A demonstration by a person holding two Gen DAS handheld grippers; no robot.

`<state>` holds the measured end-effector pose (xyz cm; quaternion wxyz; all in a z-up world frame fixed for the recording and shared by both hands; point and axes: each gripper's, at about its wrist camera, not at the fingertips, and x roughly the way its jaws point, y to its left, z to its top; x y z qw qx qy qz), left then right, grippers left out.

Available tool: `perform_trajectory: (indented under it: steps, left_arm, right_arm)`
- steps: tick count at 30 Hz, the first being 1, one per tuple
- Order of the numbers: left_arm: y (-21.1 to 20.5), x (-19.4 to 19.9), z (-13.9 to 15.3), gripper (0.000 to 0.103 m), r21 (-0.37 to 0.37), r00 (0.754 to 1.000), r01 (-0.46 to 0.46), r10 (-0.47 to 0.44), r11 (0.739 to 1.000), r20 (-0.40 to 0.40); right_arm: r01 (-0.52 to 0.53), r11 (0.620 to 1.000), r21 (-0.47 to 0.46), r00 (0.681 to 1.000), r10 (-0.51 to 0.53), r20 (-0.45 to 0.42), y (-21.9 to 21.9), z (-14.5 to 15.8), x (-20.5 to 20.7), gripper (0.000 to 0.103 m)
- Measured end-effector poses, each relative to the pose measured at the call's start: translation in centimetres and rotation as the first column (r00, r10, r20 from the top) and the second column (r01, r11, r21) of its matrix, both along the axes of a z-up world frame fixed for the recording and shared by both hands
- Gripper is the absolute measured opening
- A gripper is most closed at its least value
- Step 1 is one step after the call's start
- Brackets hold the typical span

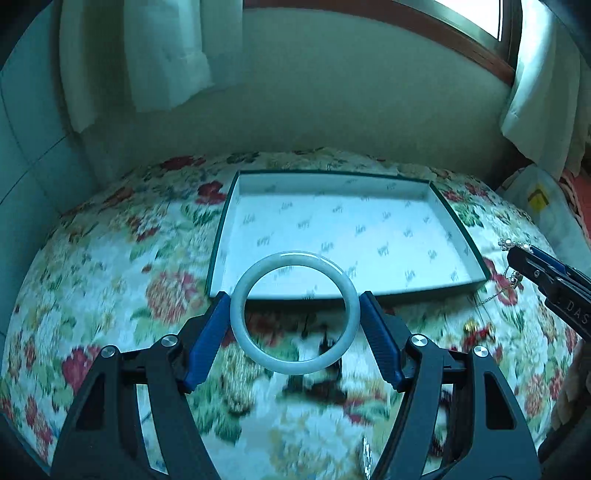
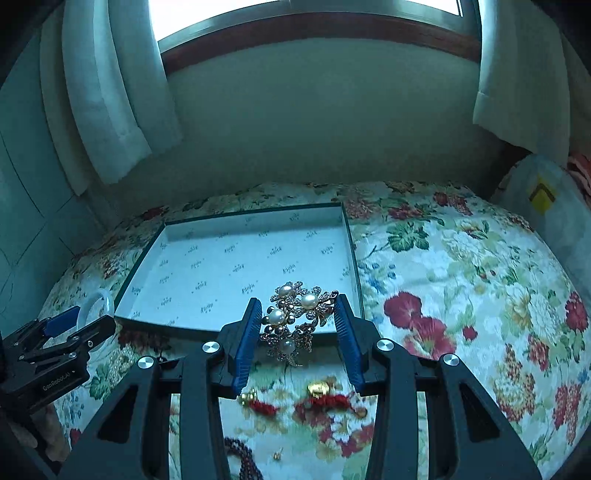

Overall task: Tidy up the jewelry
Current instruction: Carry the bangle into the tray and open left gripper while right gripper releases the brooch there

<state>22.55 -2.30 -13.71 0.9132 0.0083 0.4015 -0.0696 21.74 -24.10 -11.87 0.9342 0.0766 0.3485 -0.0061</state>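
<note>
Right wrist view, floral bedspread [image 2: 461, 280], curtained window [image 2: 295, 14], pale wall [image 2: 314, 129]

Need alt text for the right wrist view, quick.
The right tongs grip a pearl-and-rhinestone flower brooch above the floral bedspread, just short of an open, empty white-lined box. At lower left, the left tongs hold a pale bangle.

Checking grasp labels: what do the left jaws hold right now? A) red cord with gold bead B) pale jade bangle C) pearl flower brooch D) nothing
B: in the left wrist view the pale jade bangle sits clamped between the blue pads of the left gripper, raised in front of the open box; the pearl flower brooch is in the right gripper.
</note>
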Motion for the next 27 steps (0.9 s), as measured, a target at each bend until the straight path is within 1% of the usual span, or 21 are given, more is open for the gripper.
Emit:
perform_trajectory:
  steps: [2, 5, 8, 12, 18, 20, 27]
  left_arm:
    - [-0.4, 2.1, -0.1, 0.07, -0.005, 1.0, 0.002, -0.002, 1.0, -0.002]
    - [-0.8, 4.8, -0.8, 0.071, 0.006, 1.0, 0.003, -0.003, 1.0, 0.004]
    - [-1.2, 7.4, -2.4, 0.071, 0.017, 1.0, 0.006, -0.006, 1.0, -0.012]
    - [-1.6, 9.8, -4.9, 0.071, 0.032, 0.999, 0.003, -0.001, 0.999, -0.049]
    - [-1.7, 11.5, -7.9, 0.071, 0.049, 0.994, 0.001, 0.004, 0.999, -0.11]
    - [-1.7, 11.8, -8.5, 0.071, 0.053, 0.992, 0.002, 0.005, 0.999, -0.123]
    - [-1.8, 11.7, -8.6, 0.072, 0.064, 0.994, 0.0, 0.007, 0.998, -0.111]
  right_arm:
    - [-0.009, 1.0, 0.002, 1.0, 0.009, 0.004, 0.0, -0.1, 1.9, 0.041]
    - [-0.018, 1.0, 0.004, 1.0, 0.018, -0.004, 0.3, -1.1, 4.7, 0.041]
    - [-0.018, 1.0, 0.002, 0.999, 0.018, -0.043, 0.3, -3.1, 7.2, 0.041]
    - [-0.009, 1.0, 0.024, 0.995, 0.012, -0.097, -0.2, -5.8, 8.9, 0.041]
    - [0.0, 1.0, 0.014, 0.99, 0.002, -0.139, -0.5, -8.2, 10.1, 0.041]
    - [-0.004, 1.0, -0.007, 0.992, 0.004, -0.127, -0.4, -8.3, 10.4, 0.041]
    - [-0.018, 1.0, -0.021, 0.992, 0.015, -0.123, -0.2, -8.6, 10.4, 0.042]
